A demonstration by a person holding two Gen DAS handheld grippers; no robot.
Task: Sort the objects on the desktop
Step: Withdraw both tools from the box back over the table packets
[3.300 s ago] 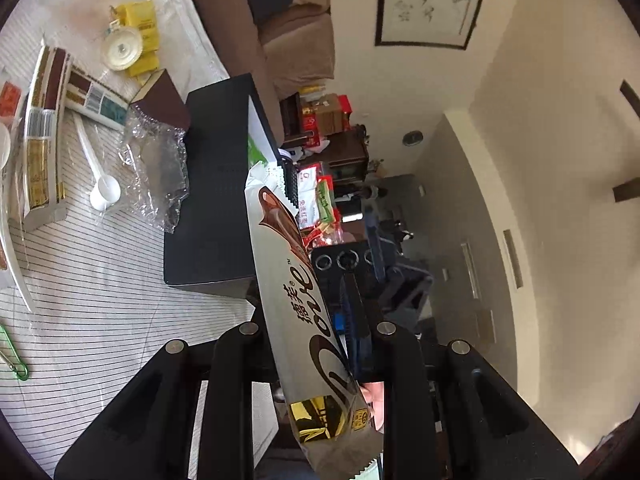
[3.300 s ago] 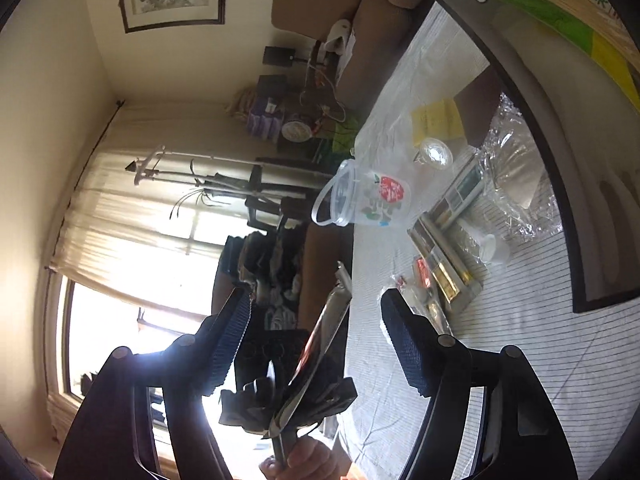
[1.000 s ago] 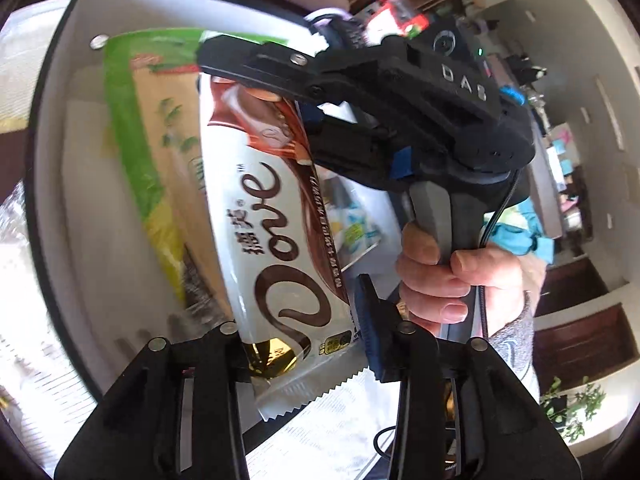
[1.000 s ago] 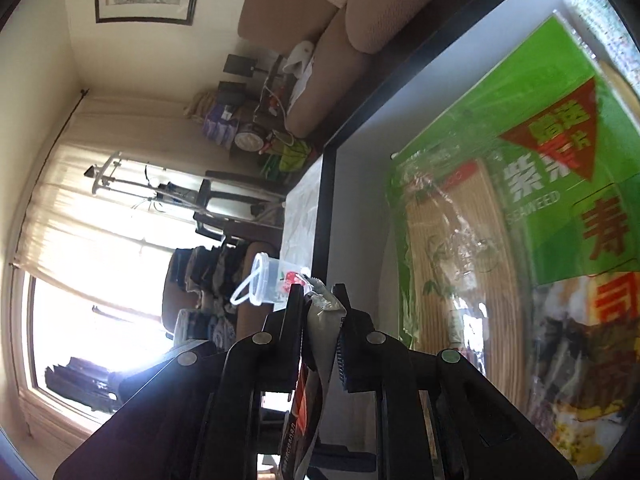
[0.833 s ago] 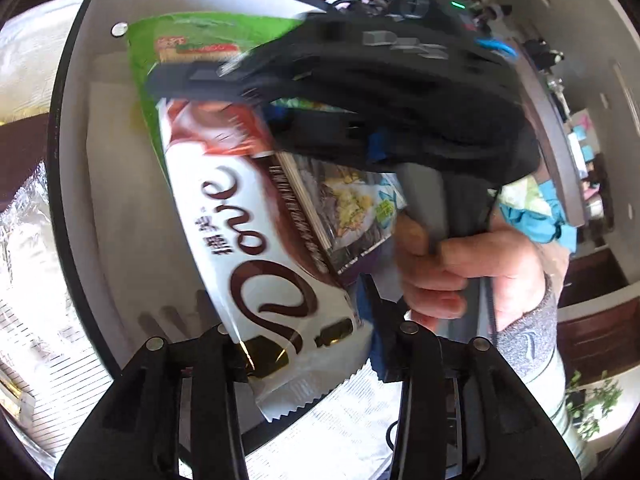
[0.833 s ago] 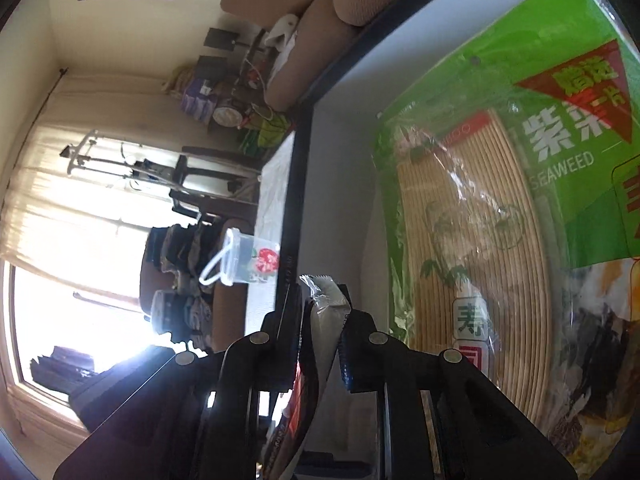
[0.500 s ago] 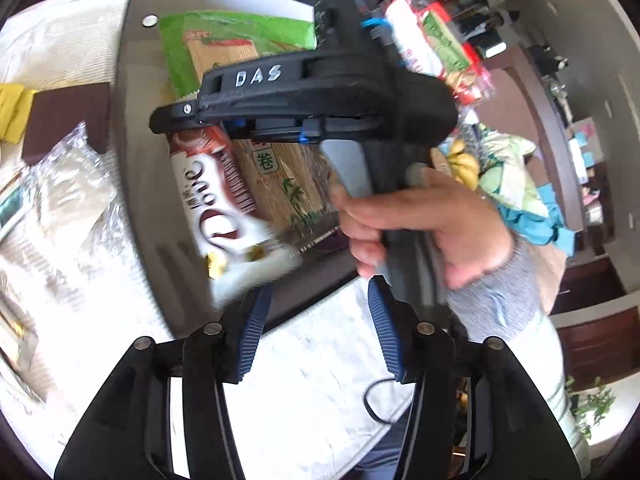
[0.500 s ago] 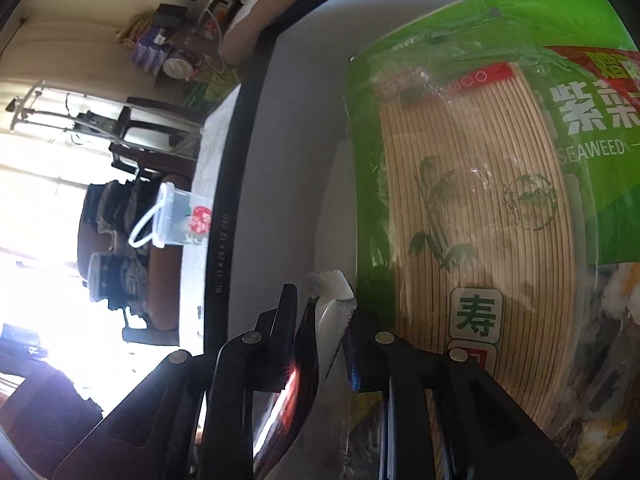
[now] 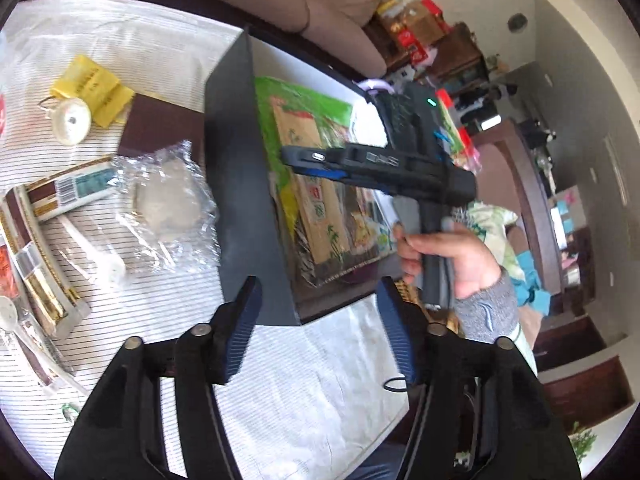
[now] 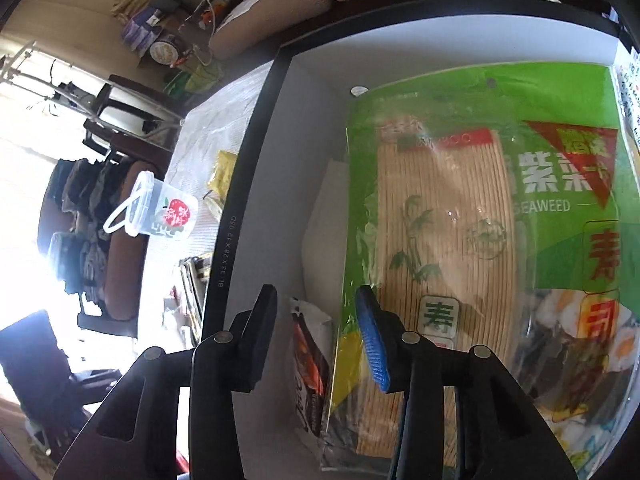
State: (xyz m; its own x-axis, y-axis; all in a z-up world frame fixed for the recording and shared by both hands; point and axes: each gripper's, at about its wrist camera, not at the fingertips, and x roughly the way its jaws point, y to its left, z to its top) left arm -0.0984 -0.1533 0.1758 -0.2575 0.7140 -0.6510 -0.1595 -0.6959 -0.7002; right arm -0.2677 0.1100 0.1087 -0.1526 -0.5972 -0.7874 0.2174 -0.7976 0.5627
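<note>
Nearest, the left gripper [image 9: 316,320] is hovering over the striped surface [image 9: 168,320] with its fingers spread wide and gripping nothing. The right gripper [image 10: 316,336] is hanging inside the black box [image 10: 224,240], fingers parted and gripping nothing, with the chocolate bar [image 10: 310,364] standing between them on its edge, leaning against the seaweed pack [image 10: 480,220]. That green pack is lying flat, filling most of the box. Beyond the box wall, a clear plastic tub [image 10: 160,212] is sitting on the surface.
</note>
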